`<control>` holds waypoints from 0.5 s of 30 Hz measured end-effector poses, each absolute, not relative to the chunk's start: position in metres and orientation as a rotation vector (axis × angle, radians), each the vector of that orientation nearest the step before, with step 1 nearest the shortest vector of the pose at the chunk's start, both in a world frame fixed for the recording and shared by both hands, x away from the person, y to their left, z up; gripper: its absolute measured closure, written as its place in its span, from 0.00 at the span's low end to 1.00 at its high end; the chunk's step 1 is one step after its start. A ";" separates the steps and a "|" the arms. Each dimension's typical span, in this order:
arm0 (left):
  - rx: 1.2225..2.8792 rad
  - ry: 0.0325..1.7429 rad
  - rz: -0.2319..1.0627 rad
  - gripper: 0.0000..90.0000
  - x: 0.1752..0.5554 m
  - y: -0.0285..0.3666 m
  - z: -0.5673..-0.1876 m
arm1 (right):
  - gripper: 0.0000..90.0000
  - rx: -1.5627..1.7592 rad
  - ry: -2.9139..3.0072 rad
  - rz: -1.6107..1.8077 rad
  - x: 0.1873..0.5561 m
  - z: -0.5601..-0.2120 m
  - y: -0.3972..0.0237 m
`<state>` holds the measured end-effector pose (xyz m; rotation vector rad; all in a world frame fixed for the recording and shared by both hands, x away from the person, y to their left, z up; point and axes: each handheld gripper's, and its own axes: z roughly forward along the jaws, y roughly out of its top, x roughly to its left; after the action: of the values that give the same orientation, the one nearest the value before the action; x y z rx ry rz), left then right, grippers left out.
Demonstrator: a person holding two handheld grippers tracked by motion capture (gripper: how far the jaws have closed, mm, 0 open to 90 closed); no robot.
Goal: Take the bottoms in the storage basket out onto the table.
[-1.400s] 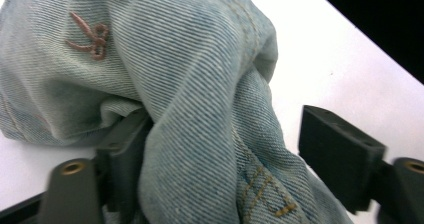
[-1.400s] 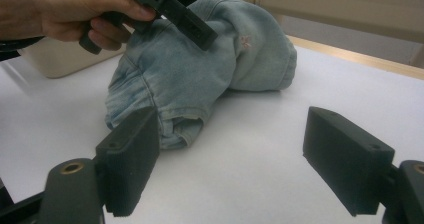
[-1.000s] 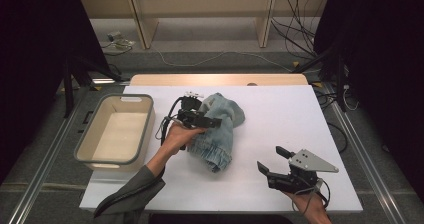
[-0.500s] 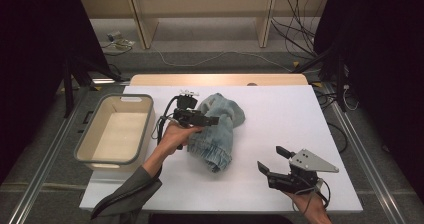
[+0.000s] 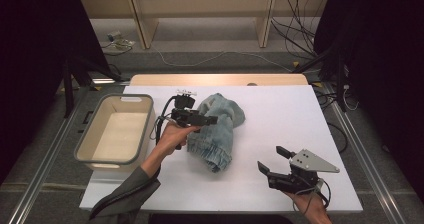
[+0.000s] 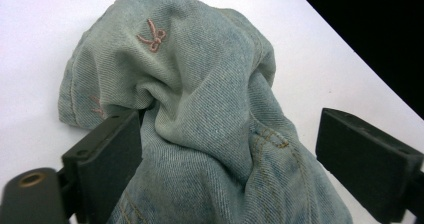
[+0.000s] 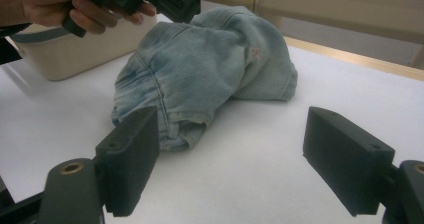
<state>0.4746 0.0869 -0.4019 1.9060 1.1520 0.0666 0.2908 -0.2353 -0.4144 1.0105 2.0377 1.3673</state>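
High view: a white table top [image 5: 300,124] carries a crumpled pair of light-blue jeans [image 5: 220,129] near its middle, with a beige tub [image 5: 116,131] at the left edge and a wooden strip along the far edge. Wide bare white surface lies on the right half, between the jeans and the right edge, and in front of the jeans toward the near edge. The left gripper [image 5: 207,119] is held over the jeans by the person's left hand [image 5: 172,136], the forearm in a grey-green sleeve [image 5: 125,196] reaching diagonally from the near edge; its jaws point right across the cloth. In the left gripper view the jaws stand wide apart with the jeans [image 6: 200,124] bulging up between them; the denim presses against the left-hand pad, while a gap shows beside the right-hand pad, and white table lies beyond the cloth ahead of the jaws. The right gripper [image 5: 272,161] sits low at the near right, held by the right hand [image 5: 307,204], its jaws spread and aimed toward the jeans, well apart from them. In the right gripper view [image 7: 230,149] bare table fills the space between the open jaws; the jeans [image 7: 200,74] lie ahead, nearer the left-hand pad, with the tub [image 7: 75,49] beyond and the other hand [image 7: 55,4] above.
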 end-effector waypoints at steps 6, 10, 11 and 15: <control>1.901 1.146 0.051 0.09 0.473 0.088 -0.400 | 0.26 1.009 2.040 1.366 0.291 -0.414 -0.235; 1.898 1.127 0.048 0.09 0.471 0.088 -0.400 | 0.26 1.010 2.039 1.367 0.291 -0.415 -0.235; 1.894 1.125 0.050 0.09 0.471 0.088 -0.400 | 0.26 1.011 2.039 1.368 0.291 -0.415 -0.235; 1.871 1.106 0.066 0.09 0.469 0.090 -0.399 | 0.26 1.010 2.039 1.368 0.291 -0.414 -0.235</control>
<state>0.4690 0.0902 -0.3994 1.8711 1.1064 0.0658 0.2908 -0.2351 -0.4145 1.0095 2.0390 1.3684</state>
